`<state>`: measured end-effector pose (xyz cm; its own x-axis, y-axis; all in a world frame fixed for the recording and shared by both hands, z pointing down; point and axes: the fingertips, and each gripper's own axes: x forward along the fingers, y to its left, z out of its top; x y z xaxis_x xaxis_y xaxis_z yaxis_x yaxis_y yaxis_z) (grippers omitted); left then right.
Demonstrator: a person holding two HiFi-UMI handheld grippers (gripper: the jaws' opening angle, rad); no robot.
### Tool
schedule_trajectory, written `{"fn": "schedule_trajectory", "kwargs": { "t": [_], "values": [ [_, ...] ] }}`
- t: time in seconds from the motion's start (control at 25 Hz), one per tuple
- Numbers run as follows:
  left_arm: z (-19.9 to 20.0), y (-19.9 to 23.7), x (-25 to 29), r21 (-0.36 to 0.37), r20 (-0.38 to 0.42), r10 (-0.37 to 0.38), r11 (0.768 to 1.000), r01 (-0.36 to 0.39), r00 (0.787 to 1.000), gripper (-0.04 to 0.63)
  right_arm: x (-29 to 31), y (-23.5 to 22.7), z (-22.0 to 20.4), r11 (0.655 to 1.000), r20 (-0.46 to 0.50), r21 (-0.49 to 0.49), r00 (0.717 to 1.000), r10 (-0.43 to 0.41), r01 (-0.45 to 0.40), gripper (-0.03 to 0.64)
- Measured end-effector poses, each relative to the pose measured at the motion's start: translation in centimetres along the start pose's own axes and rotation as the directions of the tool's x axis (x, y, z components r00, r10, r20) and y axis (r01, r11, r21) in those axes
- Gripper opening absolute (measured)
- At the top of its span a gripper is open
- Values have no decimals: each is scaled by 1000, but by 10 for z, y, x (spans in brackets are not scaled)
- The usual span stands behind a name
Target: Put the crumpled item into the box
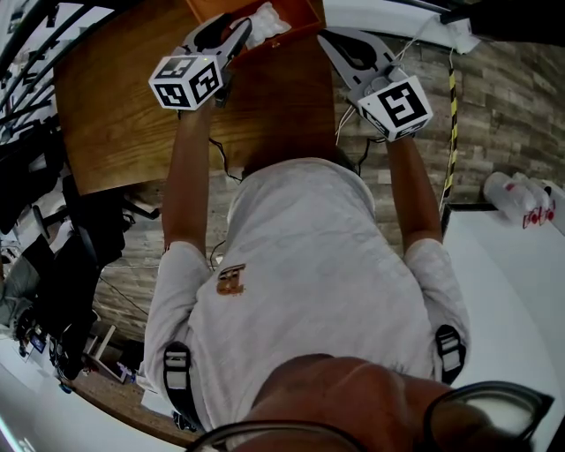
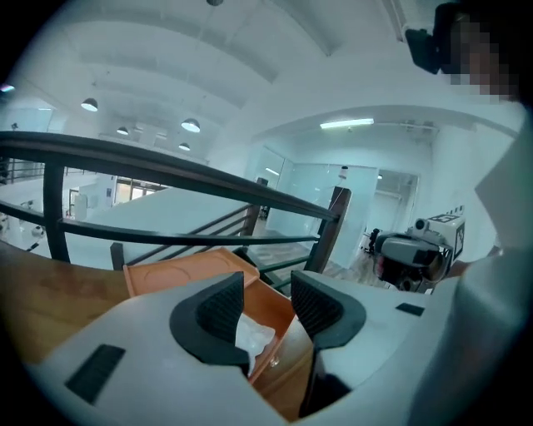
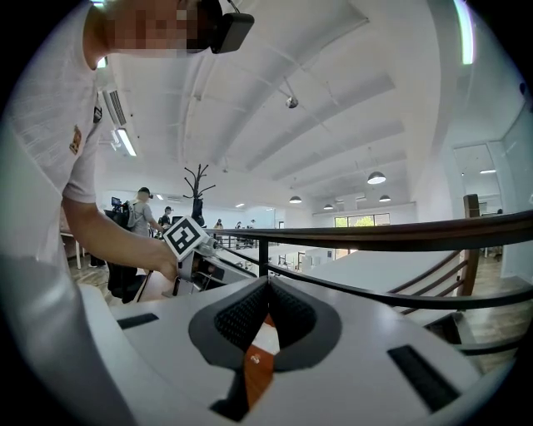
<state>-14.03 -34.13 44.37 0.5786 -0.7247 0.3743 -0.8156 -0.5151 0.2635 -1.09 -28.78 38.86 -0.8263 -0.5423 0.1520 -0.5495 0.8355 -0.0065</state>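
Observation:
An orange box point(image 1: 302, 16) stands open on the wooden table point(image 1: 124, 115) at the top of the head view. A white crumpled item point(image 1: 267, 21) lies inside it. My left gripper point(image 1: 240, 32) hangs just over the box's left part, open, with nothing between its fingers. In the left gripper view the crumpled item point(image 2: 252, 336) shows in the box point(image 2: 278, 309) below the open left gripper point(image 2: 266, 289). My right gripper point(image 1: 328, 41) is at the box's right side, and the right gripper point(image 3: 268, 289) is shut, with nothing seen in it. An orange strip of the box point(image 3: 257, 371) shows under its jaws.
The box's lid point(image 2: 178, 268) lies open behind it. A black railing point(image 2: 166, 163) runs past the table's far side. A white table point(image 1: 503, 274) with plastic bottles point(image 1: 523, 196) stands to the right. A striped cable point(image 1: 453, 115) hangs near the right arm.

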Motion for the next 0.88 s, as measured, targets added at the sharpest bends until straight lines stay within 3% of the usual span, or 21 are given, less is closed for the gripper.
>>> {"fn": "schedule_trajectory", "kwargs": {
  "t": [0.32, 0.52, 0.88],
  "values": [
    [37, -49, -35, 120, 219, -59, 992, 33, 974, 145, -5, 14, 13, 1000, 32, 0, 999, 12, -12, 32],
    [51, -72, -55, 158, 324, -79, 987, 29, 943, 85, -9, 24, 22, 1000, 60, 4, 998, 28, -29, 32],
    [74, -115, -83, 255, 412, -165, 965, 60, 896, 34, -15, 43, 41, 999, 116, 18, 992, 42, -44, 32]
  ]
}}
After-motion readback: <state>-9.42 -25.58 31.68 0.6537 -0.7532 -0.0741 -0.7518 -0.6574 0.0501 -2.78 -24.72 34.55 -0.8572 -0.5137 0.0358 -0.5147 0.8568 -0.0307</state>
